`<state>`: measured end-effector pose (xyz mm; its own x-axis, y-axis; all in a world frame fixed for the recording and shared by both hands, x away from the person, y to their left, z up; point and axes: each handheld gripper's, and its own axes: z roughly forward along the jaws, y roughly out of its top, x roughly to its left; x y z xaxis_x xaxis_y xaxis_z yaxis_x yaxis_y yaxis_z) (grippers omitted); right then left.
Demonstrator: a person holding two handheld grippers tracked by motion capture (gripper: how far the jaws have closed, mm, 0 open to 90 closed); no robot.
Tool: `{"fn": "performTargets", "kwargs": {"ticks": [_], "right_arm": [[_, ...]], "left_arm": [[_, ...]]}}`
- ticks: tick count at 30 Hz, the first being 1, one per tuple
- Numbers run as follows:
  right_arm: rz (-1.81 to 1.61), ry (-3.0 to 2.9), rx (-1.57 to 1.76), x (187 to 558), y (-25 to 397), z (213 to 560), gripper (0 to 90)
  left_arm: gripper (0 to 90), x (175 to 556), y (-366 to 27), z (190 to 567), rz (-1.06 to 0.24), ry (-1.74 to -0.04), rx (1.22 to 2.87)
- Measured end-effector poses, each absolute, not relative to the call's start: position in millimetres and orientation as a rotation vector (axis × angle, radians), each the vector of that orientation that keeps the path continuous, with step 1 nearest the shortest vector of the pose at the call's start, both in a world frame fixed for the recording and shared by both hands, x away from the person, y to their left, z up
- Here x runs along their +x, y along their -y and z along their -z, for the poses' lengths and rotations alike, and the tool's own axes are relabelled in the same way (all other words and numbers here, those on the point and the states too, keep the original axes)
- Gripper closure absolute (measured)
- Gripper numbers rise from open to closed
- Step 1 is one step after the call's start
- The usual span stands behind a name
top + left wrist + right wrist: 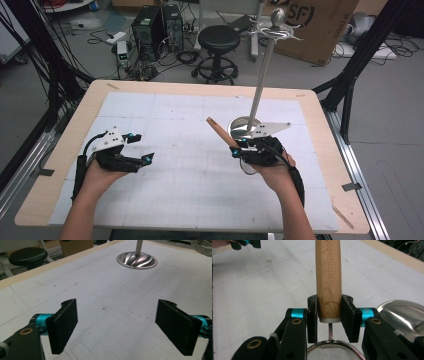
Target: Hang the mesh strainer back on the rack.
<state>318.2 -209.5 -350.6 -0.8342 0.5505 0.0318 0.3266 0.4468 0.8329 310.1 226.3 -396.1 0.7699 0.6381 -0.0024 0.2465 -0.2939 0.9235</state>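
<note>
My right gripper (235, 148) (329, 313) is shut on the wooden handle (220, 131) (328, 277) of a small strainer. The handle points up and away to the left, and the wire mesh bowl (332, 353) hangs just under the jaws. Right behind that hand stands a metal utensil stand (262, 75) with hooks at its top; its shiny round base (240, 125) (137, 260) (404, 315) rests on the white mat. My left gripper (144, 147) (117, 325) hovers open over the mat's left side, with nothing between its pads.
The white gridded mat (175, 190) lies on a wooden table (60, 150). Beyond the far edge, a black stool (219, 40), computer towers (155, 25) and a cardboard box (310, 25) stand on the floor.
</note>
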Motion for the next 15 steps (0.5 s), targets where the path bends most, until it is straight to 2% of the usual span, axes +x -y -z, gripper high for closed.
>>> {"fn": "performTargets", "kwargs": {"ticks": [15], "right_arm": [[-1.469, -2.323, 0.735, 309.5, 240.7, 321.6, 68.5]], "left_arm": [[18.4, 308.9, -227.1, 394.3, -0.448, -0.659, 1.856]]}}
